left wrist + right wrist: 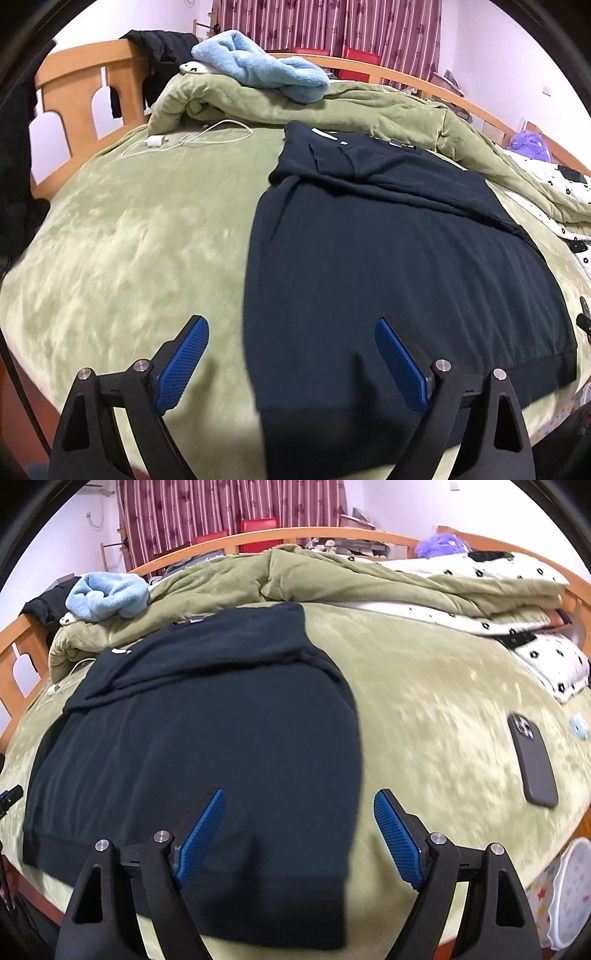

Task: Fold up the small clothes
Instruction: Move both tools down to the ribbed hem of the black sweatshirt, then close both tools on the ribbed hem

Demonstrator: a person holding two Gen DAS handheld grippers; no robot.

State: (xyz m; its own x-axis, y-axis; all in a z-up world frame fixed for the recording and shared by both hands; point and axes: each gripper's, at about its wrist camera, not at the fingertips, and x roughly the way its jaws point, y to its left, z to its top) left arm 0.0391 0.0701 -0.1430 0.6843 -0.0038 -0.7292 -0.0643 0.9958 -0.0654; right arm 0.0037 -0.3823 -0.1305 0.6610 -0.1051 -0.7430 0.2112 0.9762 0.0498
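A dark navy sweatshirt (pixel 388 266) lies flat on the green plush bed cover (pixel 147 236), sleeves folded in across its upper part. My left gripper (pixel 291 328) is open, just above the garment's near left hem corner, its blue pads straddling the left edge. In the right wrist view the same sweatshirt (pixel 207 731) fills the middle. My right gripper (pixel 299 801) is open over the near right hem corner, straddling the right edge. Neither gripper holds cloth.
A green quilt (pixel 332 107) is bunched at the back with a light blue towel (pixel 266 74) on it. A white charger and cable (pixel 177 142) lie left. A grey phone (pixel 532 760) lies right. A wooden bed rail (pixel 74 85) runs around.
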